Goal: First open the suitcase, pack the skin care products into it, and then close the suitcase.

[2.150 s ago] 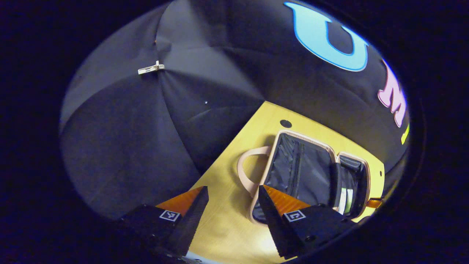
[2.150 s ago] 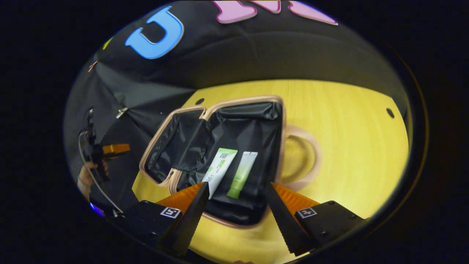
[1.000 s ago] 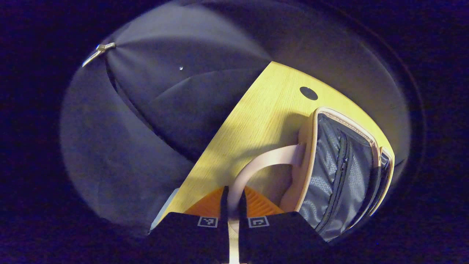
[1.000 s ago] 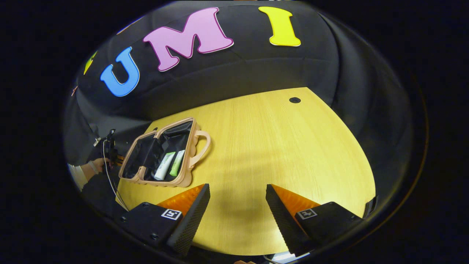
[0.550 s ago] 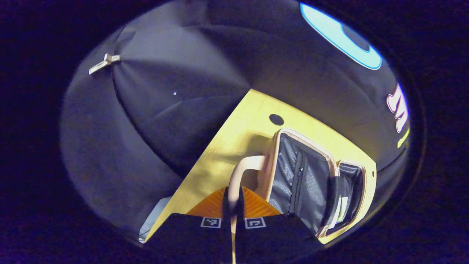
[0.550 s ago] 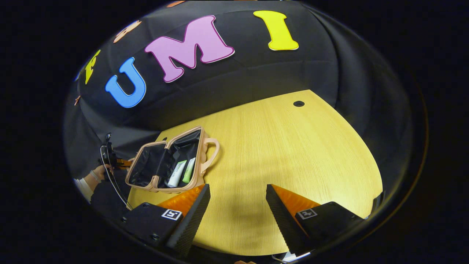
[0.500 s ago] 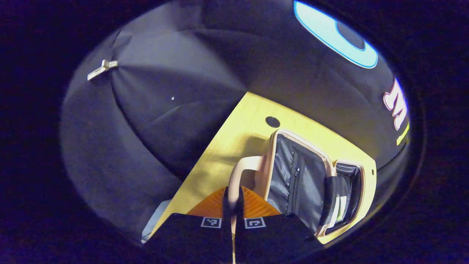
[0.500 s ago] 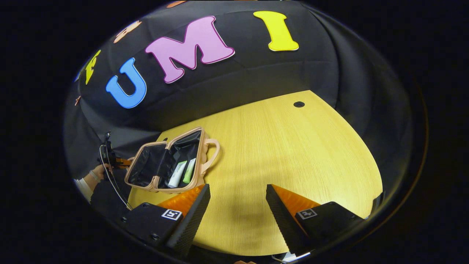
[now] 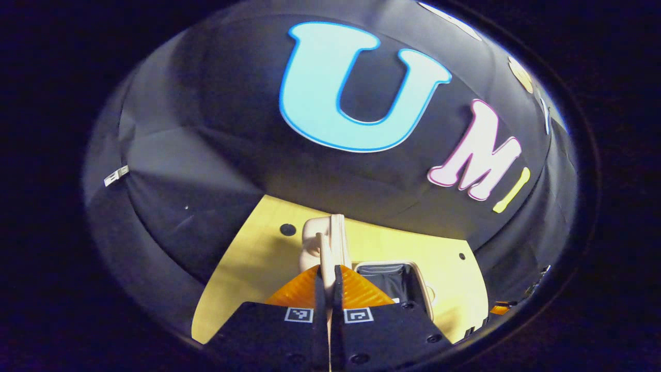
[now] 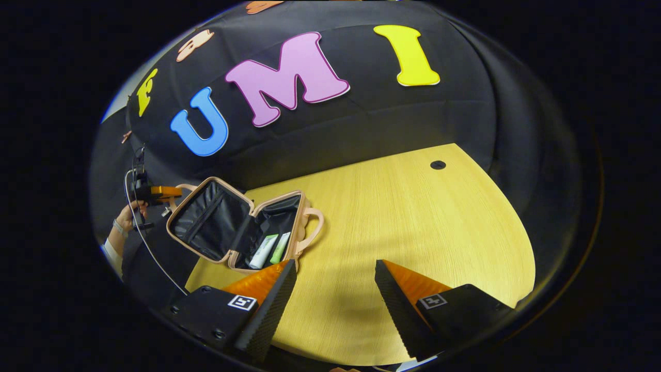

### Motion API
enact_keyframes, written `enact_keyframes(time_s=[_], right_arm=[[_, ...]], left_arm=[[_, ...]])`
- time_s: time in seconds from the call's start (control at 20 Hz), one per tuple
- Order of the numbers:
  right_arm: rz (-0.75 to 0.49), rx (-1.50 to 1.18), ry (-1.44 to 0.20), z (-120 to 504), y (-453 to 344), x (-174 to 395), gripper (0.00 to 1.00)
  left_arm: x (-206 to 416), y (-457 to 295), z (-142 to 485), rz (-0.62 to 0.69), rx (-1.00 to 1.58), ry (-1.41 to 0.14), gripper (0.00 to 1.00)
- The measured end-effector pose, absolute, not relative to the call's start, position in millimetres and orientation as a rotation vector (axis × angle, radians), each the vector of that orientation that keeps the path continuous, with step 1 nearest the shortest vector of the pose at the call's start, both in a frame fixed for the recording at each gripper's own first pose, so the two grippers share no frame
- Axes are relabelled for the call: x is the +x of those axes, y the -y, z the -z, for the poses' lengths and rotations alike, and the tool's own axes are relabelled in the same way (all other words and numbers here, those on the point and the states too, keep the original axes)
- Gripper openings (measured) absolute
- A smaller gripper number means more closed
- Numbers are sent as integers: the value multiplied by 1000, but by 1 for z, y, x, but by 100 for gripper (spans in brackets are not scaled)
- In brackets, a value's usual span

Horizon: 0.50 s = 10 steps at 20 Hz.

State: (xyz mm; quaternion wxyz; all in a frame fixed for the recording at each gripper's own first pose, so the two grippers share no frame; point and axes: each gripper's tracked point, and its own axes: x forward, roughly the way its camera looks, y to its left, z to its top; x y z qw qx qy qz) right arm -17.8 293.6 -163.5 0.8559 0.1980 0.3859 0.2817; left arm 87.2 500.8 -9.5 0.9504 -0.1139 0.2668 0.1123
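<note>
Right gripper view is showing your right gripper point(image 10: 333, 297) hovering over the table point(image 10: 413, 222) with its fingers spread apart, gripping nothing. Near the table's left edge, the suitcase point(image 10: 235, 227) is sitting open, its lid point(image 10: 206, 219) tilting up, with two tubes point(image 10: 271, 249) lying inside the base. Your left gripper point(image 9: 326, 281) is pinching the lid's handle point(image 9: 323, 248), both fingers pressing on it. Beside the lid, your hand point(image 10: 126, 214) is holding that gripper.
</note>
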Motion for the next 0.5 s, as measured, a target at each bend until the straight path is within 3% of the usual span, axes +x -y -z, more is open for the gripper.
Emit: enact_keyframes(time_s=[0.25, 0.5], right_arm=[[-602, 406, -789, 160, -262, -15, 97], [-557, 368, -758, 160, -212, -16, 97]], left_arm=[[144, -361, 1, -54, -223, -561, 7], [188, -251, 65, 60, -211, -681, 7]])
